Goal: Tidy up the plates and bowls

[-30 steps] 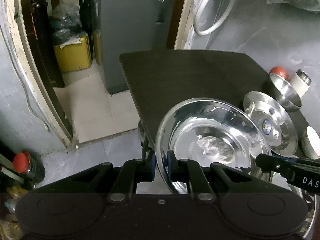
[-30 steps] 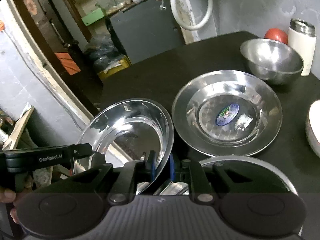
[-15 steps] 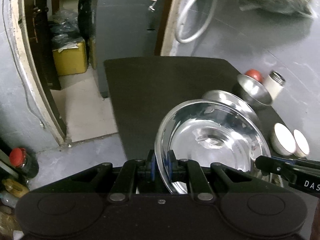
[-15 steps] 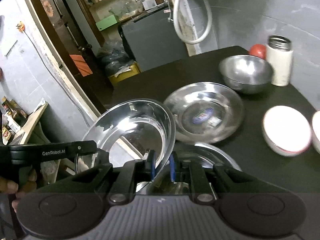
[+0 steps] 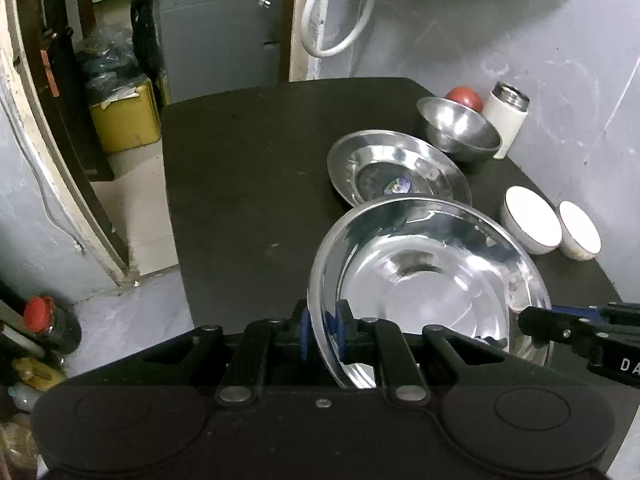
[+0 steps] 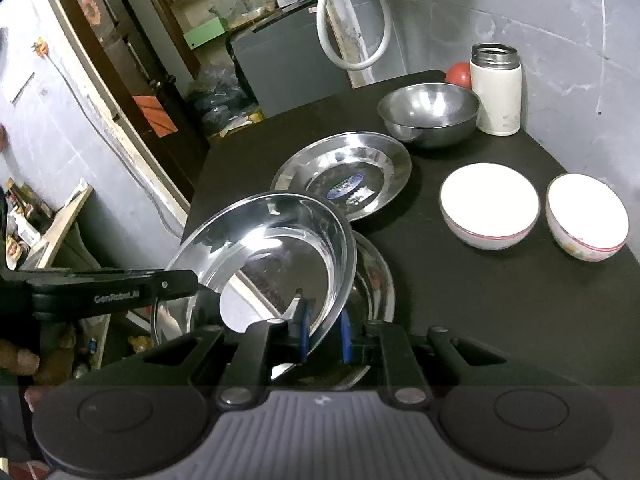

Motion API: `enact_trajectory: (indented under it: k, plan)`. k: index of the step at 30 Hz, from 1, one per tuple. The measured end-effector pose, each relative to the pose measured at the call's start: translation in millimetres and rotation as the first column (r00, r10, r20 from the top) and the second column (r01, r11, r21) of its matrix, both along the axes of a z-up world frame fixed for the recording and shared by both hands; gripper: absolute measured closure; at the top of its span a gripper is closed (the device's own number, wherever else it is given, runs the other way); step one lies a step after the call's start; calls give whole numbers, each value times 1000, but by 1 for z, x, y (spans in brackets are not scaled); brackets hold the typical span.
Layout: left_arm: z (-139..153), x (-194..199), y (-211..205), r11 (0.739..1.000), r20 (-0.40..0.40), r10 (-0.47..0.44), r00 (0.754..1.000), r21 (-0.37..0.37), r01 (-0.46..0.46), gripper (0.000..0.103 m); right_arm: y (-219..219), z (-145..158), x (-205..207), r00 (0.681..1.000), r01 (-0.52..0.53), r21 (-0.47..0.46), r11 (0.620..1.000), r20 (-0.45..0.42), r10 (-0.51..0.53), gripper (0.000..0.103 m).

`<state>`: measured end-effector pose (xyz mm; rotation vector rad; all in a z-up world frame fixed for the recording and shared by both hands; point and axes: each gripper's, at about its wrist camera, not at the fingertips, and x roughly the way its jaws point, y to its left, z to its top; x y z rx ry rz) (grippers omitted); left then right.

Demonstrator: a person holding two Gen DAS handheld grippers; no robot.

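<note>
A large shiny steel plate (image 5: pixel 432 280) hangs tilted over the near part of the black table (image 5: pixel 248 184). My left gripper (image 5: pixel 323 332) is shut on its left rim. My right gripper (image 6: pixel 325 334) is shut on the opposite rim of the same plate (image 6: pixel 272 248). Under it a second steel plate (image 6: pixel 376 280) lies on the table. Farther back lie a steel plate with a sticker (image 6: pixel 348 176) and a steel bowl (image 6: pixel 430 116). Two white bowls (image 6: pixel 488 204) (image 6: pixel 586 216) stand at the right.
A white flask (image 6: pixel 496 88) and a red round thing (image 6: pixel 458 74) stand by the wall at the back right. The table's left edge drops to a floor with a yellow box (image 5: pixel 128 120) and a red-capped bottle (image 5: pixel 44 320). A grey cabinet (image 5: pixel 216 44) stands behind the table.
Both grippers have carried the large plate up and back toward the table's near edge. The two white bowls have come into both views.
</note>
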<state>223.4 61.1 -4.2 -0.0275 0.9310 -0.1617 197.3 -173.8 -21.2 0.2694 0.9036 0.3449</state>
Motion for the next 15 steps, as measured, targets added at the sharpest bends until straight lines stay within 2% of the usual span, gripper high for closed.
enact_trajectory:
  k: [15]
  plan:
    - [-15,4,-21,996,-29,-12,1000,83,15,87,5,-11,-4,999,-37,-93,995,-26,35,83]
